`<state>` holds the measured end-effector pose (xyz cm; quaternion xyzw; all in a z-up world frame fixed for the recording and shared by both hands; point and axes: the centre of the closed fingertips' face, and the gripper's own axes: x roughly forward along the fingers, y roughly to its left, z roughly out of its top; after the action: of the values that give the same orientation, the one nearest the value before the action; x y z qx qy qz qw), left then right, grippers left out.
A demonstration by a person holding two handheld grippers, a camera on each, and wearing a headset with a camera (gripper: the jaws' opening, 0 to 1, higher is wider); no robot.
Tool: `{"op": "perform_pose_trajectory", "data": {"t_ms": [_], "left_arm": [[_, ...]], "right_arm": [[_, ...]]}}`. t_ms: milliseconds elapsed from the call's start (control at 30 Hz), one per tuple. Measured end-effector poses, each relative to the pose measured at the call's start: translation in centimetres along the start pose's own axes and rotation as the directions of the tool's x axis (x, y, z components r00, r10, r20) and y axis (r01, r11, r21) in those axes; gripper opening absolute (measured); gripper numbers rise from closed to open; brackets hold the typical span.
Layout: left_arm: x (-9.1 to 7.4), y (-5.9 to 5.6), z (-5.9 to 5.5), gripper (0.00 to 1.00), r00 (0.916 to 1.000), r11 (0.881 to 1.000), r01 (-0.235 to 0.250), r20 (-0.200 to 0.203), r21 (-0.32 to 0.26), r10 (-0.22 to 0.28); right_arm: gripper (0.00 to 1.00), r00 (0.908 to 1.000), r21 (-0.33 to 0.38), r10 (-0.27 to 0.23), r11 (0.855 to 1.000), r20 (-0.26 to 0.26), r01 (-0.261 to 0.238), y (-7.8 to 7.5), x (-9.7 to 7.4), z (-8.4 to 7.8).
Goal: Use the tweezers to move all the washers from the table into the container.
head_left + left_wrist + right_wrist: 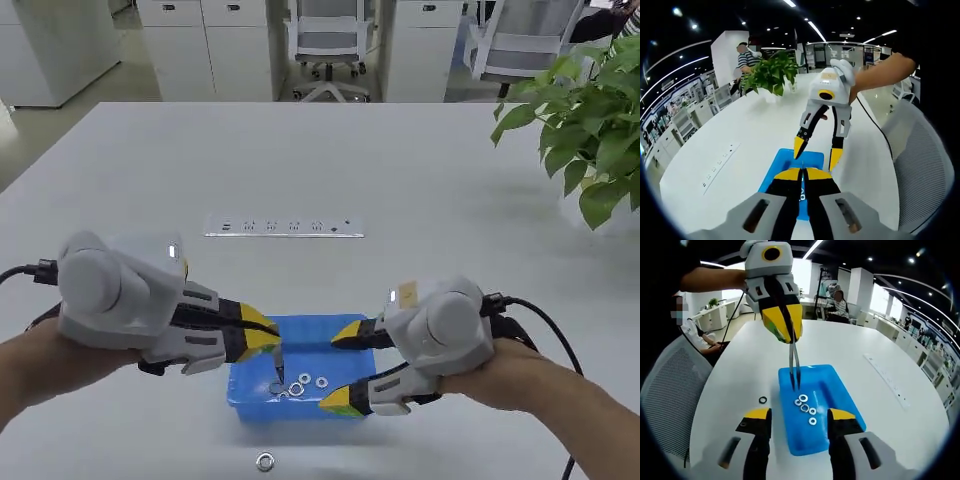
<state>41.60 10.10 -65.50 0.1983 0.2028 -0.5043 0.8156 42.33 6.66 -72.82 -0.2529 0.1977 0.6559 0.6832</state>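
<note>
A blue container (310,330) sits near the table's front edge, with several washers (300,383) lying in it. One dark washer (265,461) lies on the table in front of it, and is seen beside the container as washer (762,400). My left gripper (272,341) is shut on the tweezers (278,368), which point down into the container. In the right gripper view the tweezers (794,365) hang with their tips just above the washers (805,407); I see nothing between the tips. My right gripper (335,371) is open, its jaws straddling the container's right end.
A white power strip (285,228) is set into the table's middle. A potted plant (590,120) stands at the far right. Office chairs and cabinets stand beyond the far edge. People sit in the background of the gripper views.
</note>
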Motion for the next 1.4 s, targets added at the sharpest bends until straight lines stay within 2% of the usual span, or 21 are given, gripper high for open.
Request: {"op": "perform_pose_trajectory", "data": {"t_ms": [333,767,967,1233,1400], "left_arm": [[-1.5,-1.1,0.4,0.05,1.0,1.0,-0.009,-0.004,-0.002,0.009],[-2.7,-2.4,0.6,0.05,0.9999,1.0,-0.015,-0.007,-0.019,0.015],[-2.9,-3.2,0.4,0.05,0.9999,1.0,-0.009,-0.006,-0.029,0.009],[-3.1,-4.2,-0.5,0.05,1.0,0.999,-0.003,-0.003,-0.048,0.003],[-3.0,-4.5,-0.8,0.05,1.0,0.999,-0.001,0.003,-0.053,0.001]], "right_arm": [[0.6,0.9983,0.021,-0.048,0.999,0.031,0.048,0.9,-1.3,0.3],[0.78,0.9948,0.039,-0.093,0.995,0.04,0.092,2.1,-2.6,-0.2],[0.87,0.9914,0.05,-0.119,0.992,0.053,0.117,2.4,-3.1,-0.3],[0.99,0.9869,0.076,-0.146,0.987,0.069,0.141,2.8,-3.5,-0.6],[1.0,0.9835,0.099,-0.163,0.983,0.078,0.155,3.1,-3.8,-1.0]]}}
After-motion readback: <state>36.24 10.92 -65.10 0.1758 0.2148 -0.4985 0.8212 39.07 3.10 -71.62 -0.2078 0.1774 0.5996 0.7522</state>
